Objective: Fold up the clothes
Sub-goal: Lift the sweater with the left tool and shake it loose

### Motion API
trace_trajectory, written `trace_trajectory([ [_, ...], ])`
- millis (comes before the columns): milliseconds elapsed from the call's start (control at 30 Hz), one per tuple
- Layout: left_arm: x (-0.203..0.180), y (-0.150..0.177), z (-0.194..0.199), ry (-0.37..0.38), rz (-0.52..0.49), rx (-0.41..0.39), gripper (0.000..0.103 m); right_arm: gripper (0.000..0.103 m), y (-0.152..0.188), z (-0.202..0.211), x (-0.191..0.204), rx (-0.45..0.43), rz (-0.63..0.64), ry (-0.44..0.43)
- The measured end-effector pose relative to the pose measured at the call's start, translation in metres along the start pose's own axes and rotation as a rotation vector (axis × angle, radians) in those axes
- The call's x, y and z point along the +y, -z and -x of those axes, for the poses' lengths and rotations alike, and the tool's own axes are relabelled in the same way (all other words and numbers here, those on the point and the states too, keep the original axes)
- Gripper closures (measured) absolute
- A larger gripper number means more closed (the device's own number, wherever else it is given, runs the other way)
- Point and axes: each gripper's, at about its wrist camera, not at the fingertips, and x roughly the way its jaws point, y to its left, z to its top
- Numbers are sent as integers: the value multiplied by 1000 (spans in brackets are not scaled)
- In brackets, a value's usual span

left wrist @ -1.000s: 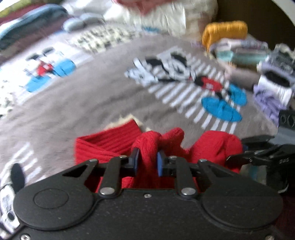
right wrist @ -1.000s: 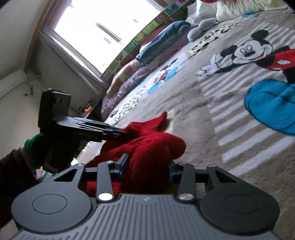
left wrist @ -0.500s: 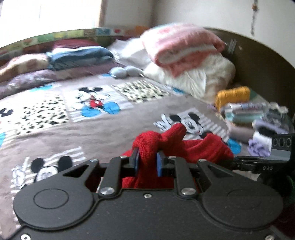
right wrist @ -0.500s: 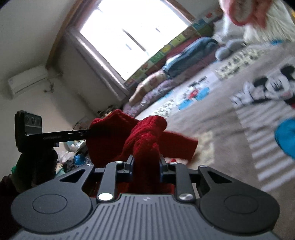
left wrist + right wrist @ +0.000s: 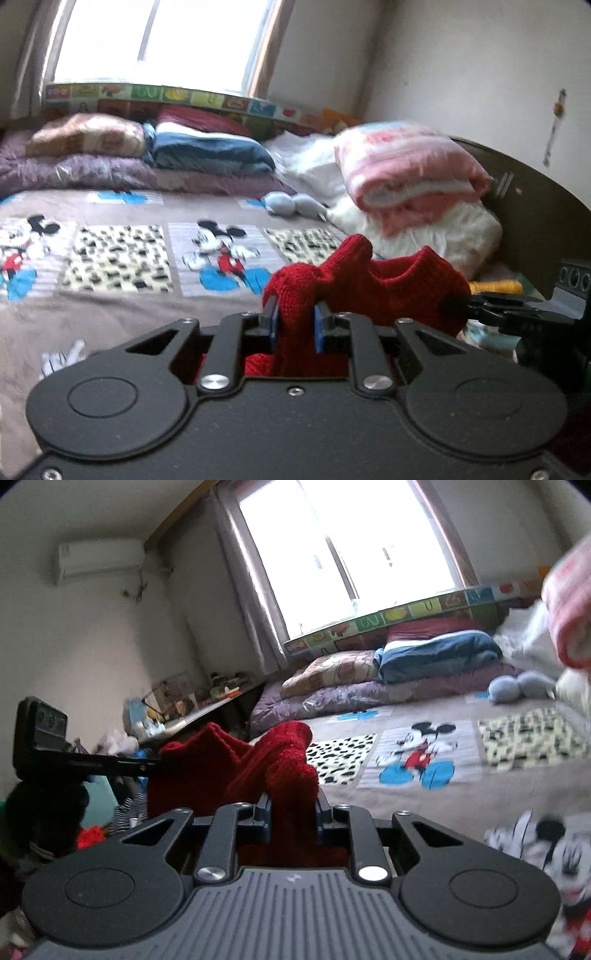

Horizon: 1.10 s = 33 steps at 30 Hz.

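While right tool [image 5: 293,814] closes, red garment [image 5: 369,280] clamped in both; left tool [image 5: 293,325].

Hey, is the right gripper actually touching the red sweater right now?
Touching. In the right wrist view the right gripper is closing, with a bunched fold of the red sweater pressed between its fingers.

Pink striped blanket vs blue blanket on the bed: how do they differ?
The pink striped blanket is pink and white, bulky, perched on a white bundle by the headboard. The blue blanket is dark blue with a pale band, flatter, lying on a purple quilt under the window. Both are folded.
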Motion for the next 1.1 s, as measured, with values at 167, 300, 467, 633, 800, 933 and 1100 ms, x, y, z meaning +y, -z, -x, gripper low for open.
trace_trajectory([
  [167, 10, -37, -18, -50, -14, -60, 87, 82, -49, -33, -9, 18, 99, 53],
  [300, 18, -63, -32, -94, -18, -141, 87, 82, -86, -60, -16, 4, 158, 87],
  [467, 32, -70, -49, -140, -23, -191, 87, 82, -121, -98, -24, -41, 240, 139],
  [633, 46, -32, -47, -122, 0, -158, 87, 82, -115, -131, -26, -41, 311, 175],
  [800, 45, 28, -26, -86, 13, -124, 87, 82, -65, -127, -17, 3, 361, 139],
  [933, 36, 74, -8, -75, 38, -84, 87, 82, -16, -108, -10, 46, 356, 103],
  [1100, 21, 125, 15, -84, 69, -44, 87, 82, 36, -83, 9, 93, 366, 76],
])
